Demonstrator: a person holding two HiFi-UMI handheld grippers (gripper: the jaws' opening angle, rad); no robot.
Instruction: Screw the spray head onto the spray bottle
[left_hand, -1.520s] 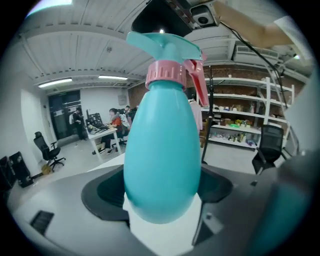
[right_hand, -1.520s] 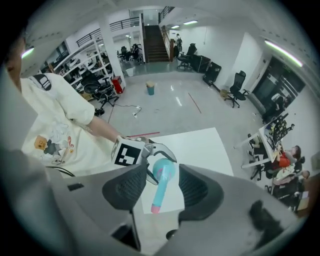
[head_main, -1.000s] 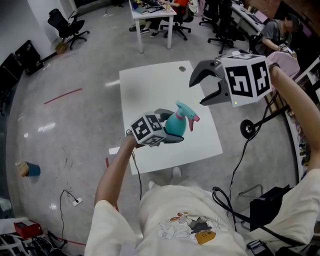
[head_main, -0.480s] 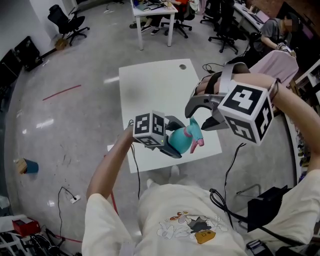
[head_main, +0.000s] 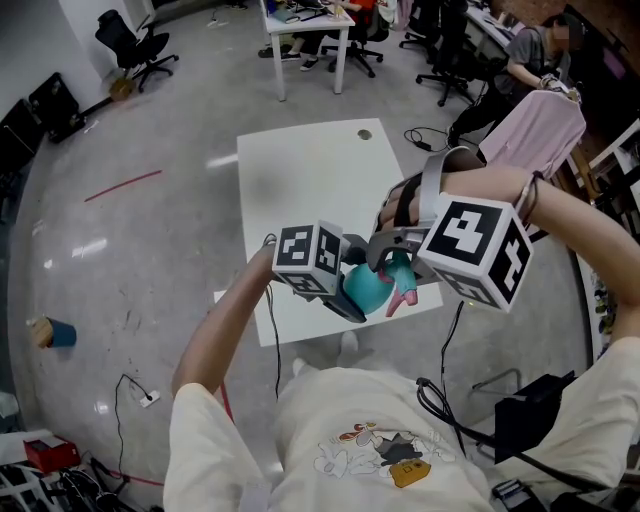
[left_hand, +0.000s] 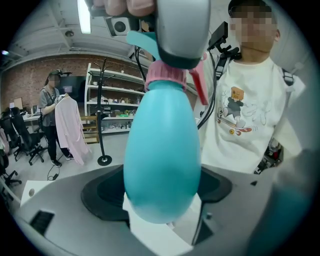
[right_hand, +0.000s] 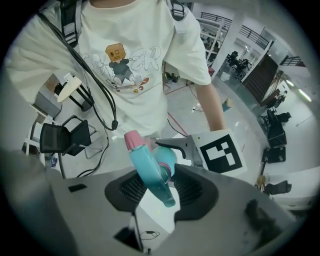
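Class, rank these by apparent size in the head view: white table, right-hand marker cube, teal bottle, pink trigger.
1. white table
2. right-hand marker cube, enlarged by nearness to the camera
3. teal bottle, partly hidden
4. pink trigger

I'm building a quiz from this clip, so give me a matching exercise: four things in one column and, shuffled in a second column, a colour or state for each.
1. left tool
2. right tool
3. table
4. nozzle tip

a. white
b. pink
c. shut on the teal spray bottle
d. spray head between its jaws

Pairs: 1-c, 2-d, 3-a, 4-b.

The right tool's jaws have just been closing.
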